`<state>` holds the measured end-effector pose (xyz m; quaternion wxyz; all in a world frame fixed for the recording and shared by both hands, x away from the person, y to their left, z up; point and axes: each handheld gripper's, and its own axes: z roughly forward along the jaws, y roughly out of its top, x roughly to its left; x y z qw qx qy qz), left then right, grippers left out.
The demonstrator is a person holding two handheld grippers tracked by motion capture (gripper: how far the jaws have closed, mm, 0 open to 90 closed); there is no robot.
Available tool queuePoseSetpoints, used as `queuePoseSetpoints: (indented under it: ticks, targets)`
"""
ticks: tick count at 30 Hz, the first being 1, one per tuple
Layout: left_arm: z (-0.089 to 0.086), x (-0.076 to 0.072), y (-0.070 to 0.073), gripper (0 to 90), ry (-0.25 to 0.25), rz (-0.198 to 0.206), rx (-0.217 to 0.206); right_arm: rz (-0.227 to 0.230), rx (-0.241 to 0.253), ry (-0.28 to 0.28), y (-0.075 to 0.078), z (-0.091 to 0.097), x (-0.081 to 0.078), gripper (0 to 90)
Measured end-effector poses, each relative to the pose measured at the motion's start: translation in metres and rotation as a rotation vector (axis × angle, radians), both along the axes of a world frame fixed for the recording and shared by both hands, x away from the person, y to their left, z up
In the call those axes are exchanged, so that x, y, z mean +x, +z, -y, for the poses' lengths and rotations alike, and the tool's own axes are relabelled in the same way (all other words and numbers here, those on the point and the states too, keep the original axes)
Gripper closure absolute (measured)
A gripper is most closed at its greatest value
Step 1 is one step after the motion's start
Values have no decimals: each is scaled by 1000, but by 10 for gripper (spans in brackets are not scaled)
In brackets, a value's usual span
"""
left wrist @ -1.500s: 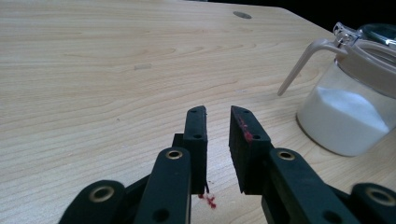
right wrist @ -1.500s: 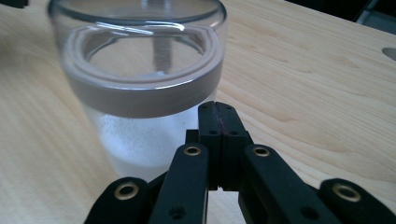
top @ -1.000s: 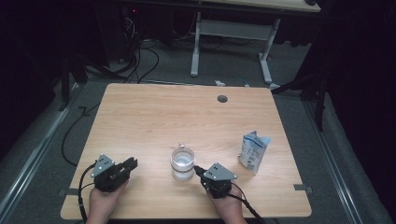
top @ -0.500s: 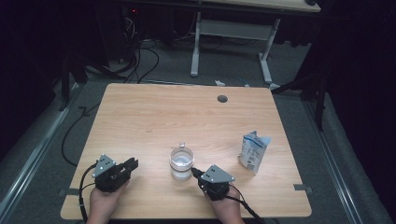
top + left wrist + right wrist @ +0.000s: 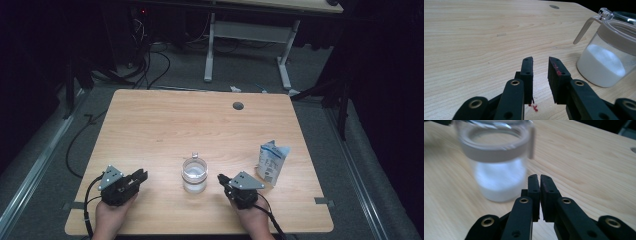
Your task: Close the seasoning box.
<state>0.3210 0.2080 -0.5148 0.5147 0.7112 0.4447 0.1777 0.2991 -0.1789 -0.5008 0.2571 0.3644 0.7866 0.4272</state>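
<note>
Hands are resting at the near edge of the worktop (image 5: 150,120), each one carrying a hand-held gripper. The left hand-held gripper (image 5: 131,179) is sitting with its jaws a narrow gap apart and gripping nothing; red flecks are showing on one jaw and on the wood beneath. The right hand-held gripper (image 5: 223,181) is pointing toward the jar with its jaws almost closed, a thin slit between them, also empty.

Between the two, just beyond their tips, a clear jar (image 5: 194,175) is standing upright, partly filled with white powder, with a pale band around its rim and a thin handle or spout arm sticking out. It is probably rigid, smooth and slippery, and fairly light; taking it across the body below the band looks safest.

Farther right, a small white and blue pouch (image 5: 272,161) is standing, likely soft and crushable.
</note>
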Motion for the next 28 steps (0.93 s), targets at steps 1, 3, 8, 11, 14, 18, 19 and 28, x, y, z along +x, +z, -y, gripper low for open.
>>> queuePoseSetpoints:
  ticks: [1,3,8,11,14,18,19,28]
  targets:
    - [0,0,0,742,-1,0,2,-4,-3,-15,-1,7,1,850]
    - [1,0,0,738,0,2,8,-16,-4,-49,-4,21,2,816]
    - [1,0,1,686,1,0,9,-28,20,-123,-9,55,-2,753]
    - [1,-2,2,594,7,4,22,-10,35,-153,-14,63,-6,677]
    - [4,-2,1,548,4,4,37,1,40,-166,-18,68,-11,645]
    - [5,-1,-1,536,6,-7,43,-6,59,-184,-17,73,-10,635]
    - [5,-2,-1,535,6,-7,44,-6,63,-182,-17,73,-10,636]
    - [2,-5,1,529,9,5,48,-19,43,-171,-20,69,-7,637]
